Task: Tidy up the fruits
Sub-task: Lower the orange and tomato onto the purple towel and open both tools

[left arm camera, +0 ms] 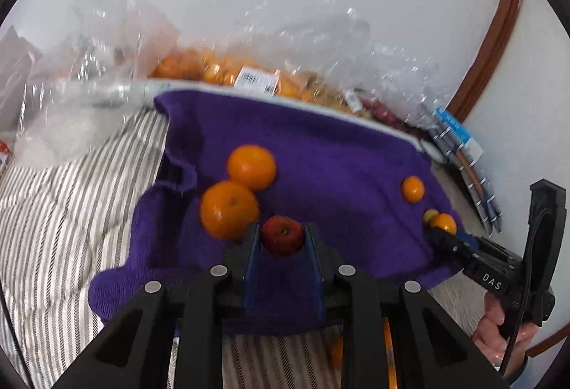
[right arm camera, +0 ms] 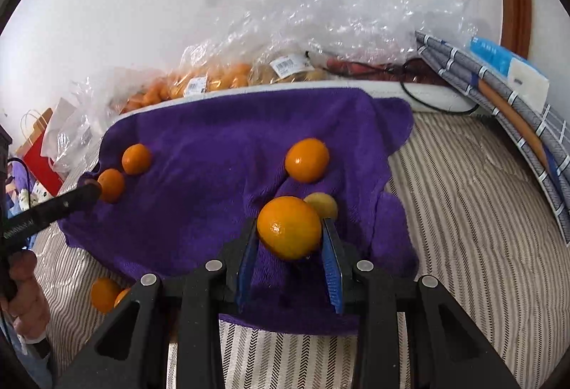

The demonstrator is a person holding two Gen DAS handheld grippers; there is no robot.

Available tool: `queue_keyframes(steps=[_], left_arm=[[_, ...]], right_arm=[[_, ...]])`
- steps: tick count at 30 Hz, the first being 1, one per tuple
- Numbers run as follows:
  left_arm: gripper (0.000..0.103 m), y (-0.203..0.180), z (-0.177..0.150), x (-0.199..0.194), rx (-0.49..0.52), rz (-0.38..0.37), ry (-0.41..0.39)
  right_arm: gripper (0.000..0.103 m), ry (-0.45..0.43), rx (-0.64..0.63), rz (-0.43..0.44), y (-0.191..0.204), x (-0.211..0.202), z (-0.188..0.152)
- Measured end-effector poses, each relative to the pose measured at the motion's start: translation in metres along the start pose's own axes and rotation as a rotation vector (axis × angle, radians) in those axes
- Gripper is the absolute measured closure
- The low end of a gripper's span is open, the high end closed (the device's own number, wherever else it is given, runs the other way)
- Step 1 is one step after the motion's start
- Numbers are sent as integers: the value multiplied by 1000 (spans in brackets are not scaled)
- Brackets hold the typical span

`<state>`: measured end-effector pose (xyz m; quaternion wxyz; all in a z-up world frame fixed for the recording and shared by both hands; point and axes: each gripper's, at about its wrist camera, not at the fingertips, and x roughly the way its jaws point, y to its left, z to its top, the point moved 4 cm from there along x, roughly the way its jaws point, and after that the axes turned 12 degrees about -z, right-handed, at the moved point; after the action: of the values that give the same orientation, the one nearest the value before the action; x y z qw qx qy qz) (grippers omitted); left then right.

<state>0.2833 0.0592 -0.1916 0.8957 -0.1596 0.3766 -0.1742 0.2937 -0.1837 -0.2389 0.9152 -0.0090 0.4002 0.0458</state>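
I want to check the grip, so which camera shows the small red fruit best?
The left wrist view: the red fruit sits centred and close between the left gripper jaws, above the purple towel. The right wrist view shows only that gripper side-on, the fruit hidden.

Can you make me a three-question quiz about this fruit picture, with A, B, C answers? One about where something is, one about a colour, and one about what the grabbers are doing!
1. Where do the loose oranges lie?
A. in a basket
B. on the purple towel
C. on a plate

2. What colour is the small fruit in the left gripper?
A. red
B. green
C. blue

3. What is the right gripper doing?
A. hanging empty
B. holding a bag
C. clamping an orange

Answers:
1 B, the loose oranges sit on the purple cloth.
2 A, the red fruit shows between its fingers.
3 C, both pads press the orange's sides.
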Motion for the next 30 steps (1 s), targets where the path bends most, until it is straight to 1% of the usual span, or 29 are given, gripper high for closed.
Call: queue_keyframes(steps=[2, 5, 7, 12, 18, 21, 24, 26, 28, 30], left_arm=[[79, 0, -2, 3, -3, 8, 18], [79, 1, -6, 9, 4, 51, 47], [79, 3, -7, 12, -7, 65, 66], [79, 7, -7, 14, -4, 98, 68], [79, 5, -8, 16, 32, 138, 68], [75, 5, -7, 16, 34, 123, 72], [62, 5, -4, 13, 29, 108, 58], [62, 6, -2, 9, 16, 96, 40], [61, 8, 1, 3, -7, 67, 24], [60, 10, 4, -3, -24, 45, 8]], right_arm=[[68, 8, -2, -2, 0, 3, -1], [68, 10, -13, -12, 2, 3, -3], [68, 11, -18, -18, 3, 2, -3], [67, 7, -25, -21, 3, -1, -5], [51, -22, -9, -19, 1, -10, -1], [49, -42, -9, -15, 2, -17, 0], [49, -68, -11, -1, 6, -29, 1], [49, -66, -3, 15, 10, -38, -1], [49, -62, 2, 43, 16, -48, -4], [49, -55, -20, 63, 27, -57, -11]])
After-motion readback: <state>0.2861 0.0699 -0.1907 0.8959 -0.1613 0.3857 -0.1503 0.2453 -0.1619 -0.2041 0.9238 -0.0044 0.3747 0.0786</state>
